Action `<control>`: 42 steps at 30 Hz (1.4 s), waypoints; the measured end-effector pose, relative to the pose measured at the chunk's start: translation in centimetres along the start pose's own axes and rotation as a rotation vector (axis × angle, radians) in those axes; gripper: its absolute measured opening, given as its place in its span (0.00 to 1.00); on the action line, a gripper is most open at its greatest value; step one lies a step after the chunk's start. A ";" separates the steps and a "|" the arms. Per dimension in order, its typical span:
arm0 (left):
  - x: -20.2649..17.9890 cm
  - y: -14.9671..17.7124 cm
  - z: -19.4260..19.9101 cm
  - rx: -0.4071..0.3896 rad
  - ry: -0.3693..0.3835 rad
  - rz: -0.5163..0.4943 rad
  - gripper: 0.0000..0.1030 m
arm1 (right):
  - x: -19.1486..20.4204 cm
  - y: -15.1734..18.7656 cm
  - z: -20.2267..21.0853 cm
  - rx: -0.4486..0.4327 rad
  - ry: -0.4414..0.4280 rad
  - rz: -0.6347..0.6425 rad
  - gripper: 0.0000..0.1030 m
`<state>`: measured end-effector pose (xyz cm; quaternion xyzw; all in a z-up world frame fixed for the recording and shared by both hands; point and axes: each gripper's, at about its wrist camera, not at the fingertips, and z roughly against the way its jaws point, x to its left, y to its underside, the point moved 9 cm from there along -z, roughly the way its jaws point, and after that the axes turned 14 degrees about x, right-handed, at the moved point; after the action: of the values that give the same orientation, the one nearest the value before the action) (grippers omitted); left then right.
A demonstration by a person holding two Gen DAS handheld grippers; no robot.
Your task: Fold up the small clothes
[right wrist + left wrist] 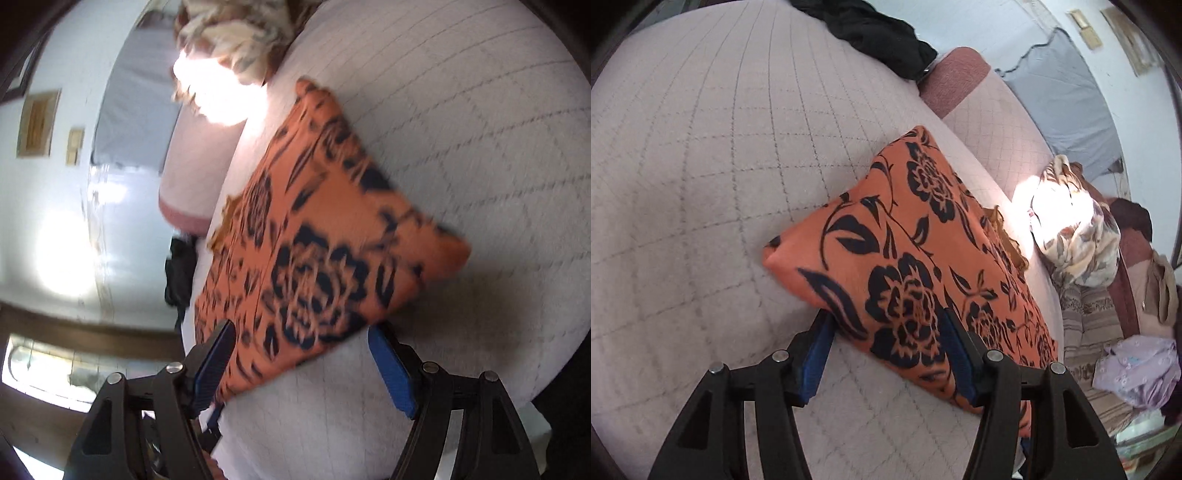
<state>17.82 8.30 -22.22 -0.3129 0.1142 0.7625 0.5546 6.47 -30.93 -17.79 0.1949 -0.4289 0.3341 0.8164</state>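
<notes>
The left tool [886,325] stands wide open, its blue pads either side of the near edge of the orange floral garment [916,258]; whether they touch the cloth cannot be told; the right tool [301,339] is likewise spread, straddling the same folded garment [314,236] from the other side, in a blurred view. The garment lies folded flat on the pink quilted bed [701,184], running from centre toward 4 o'clock in the left view. A black cloth [879,33] lies at 12 o'clock; a pale floral bundle [1075,229] sits at 3 o'clock, beyond the bed's edge; a lilac garment [1141,373] lies at 4 o'clock.
</notes>
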 end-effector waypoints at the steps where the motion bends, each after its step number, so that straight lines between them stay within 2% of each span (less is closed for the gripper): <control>1: -0.1 -0.6 -0.2 -0.014 0.004 0.016 0.56 | -0.2 -0.4 0.0 -0.016 -0.015 -0.029 0.76; 3: -0.1 -1.5 -0.1 -0.020 0.017 0.050 0.55 | -0.6 -1.2 -0.1 -0.042 -0.034 -0.070 0.76; 5: 0.1 -2.2 -0.7 0.001 -0.001 0.082 0.17 | -0.7 -2.0 -0.2 -0.077 -0.042 -0.098 0.76; 7: 0.1 -2.6 -1.1 0.018 0.004 0.093 0.15 | -0.6 -2.6 -0.4 -0.106 -0.024 -0.099 0.73; 9: -0.7 -2.8 -0.5 0.005 -0.018 0.053 0.12 | -0.7 -3.4 -0.6 -0.111 0.013 -0.101 0.48; 10: -1.4 -2.8 0.1 -0.013 -0.024 0.028 0.12 | -0.7 -3.7 -1.0 -0.094 0.027 -0.094 0.22; 14: -5.4 -2.6 4.7 -0.130 -0.046 -0.086 0.09 | 0.9 -4.6 -0.3 -0.078 0.061 -0.008 0.14; 17: -8.0 -0.2 8.6 -0.208 -0.044 -0.139 0.08 | 3.7 -5.1 1.2 -0.100 0.087 0.095 0.11; 19: -8.6 2.3 10.2 -0.246 -0.054 -0.157 0.09 | 4.4 -5.6 2.2 -0.095 0.104 0.130 0.11; 21: -8.1 4.5 9.5 -0.234 -0.091 -0.179 0.09 | 3.8 -6.4 3.2 -0.093 0.141 0.151 0.11; 23: -5.7 5.7 6.4 -0.180 -0.171 -0.163 0.10 | 2.3 -6.6 3.5 -0.062 0.189 0.163 0.11; 24: -4.1 6.0 4.3 -0.127 -0.201 -0.139 0.11 | 1.5 -6.8 3.3 -0.036 0.175 0.145 0.11; 25: -2.4 6.5 2.1 -0.034 -0.228 -0.119 0.12 | 0.7 -6.9 2.7 0.003 0.167 0.135 0.14; 26: -0.8 7.0 0.8 0.031 -0.222 -0.072 0.18 | 0.0 -7.1 2.4 0.018 0.178 0.134 0.17; 27: -0.3 7.0 1.2 0.009 -0.157 -0.032 0.19 | -0.5 -7.1 2.3 0.029 0.181 0.134 0.18; 29: 0.0 7.0 2.4 0.020 -0.150 -0.014 0.29 | -1.0 -6.8 2.7 0.040 0.184 0.142 0.29; 30: -0.1 6.9 3.0 0.017 -0.153 -0.018 0.30 | -1.1 -6.7 3.0 0.035 0.199 0.152 0.34; 32: -0.2 6.9 4.7 -0.011 -0.155 -0.035 0.30 | -1.1 -6.6 4.1 0.014 0.219 0.171 0.58; 35: 0.1 6.6 7.5 -0.090 -0.221 -0.040 0.30 | -1.6 -6.7 6.9 -0.051 0.245 0.162 0.60; 37: 0.3 6.2 9.3 -0.161 -0.289 -0.051 0.31 | -1.4 -7.0 9.9 -0.152 0.300 0.175 0.60; 39: 1.1 5.6 10.6 -0.215 -0.356 -0.040 0.31 | 0.0 -6.9 12.5 -0.244 0.304 0.203 0.60; 41: 1.7 5.2 12.0 -0.251 -0.378 -0.020 0.31 | 2.4 -6.5 13.4 -0.261 0.277 0.268 0.61; 42: 1.5 5.0 12.3 -0.261 -0.369 -0.020 0.31 | 3.8 -6.2 13.1 -0.234 0.260 0.315 0.62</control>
<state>8.64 14.12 -14.45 -0.2386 -0.0919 0.8096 0.5284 4.94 -41.76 -7.55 -0.0151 -0.3811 0.4275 0.8196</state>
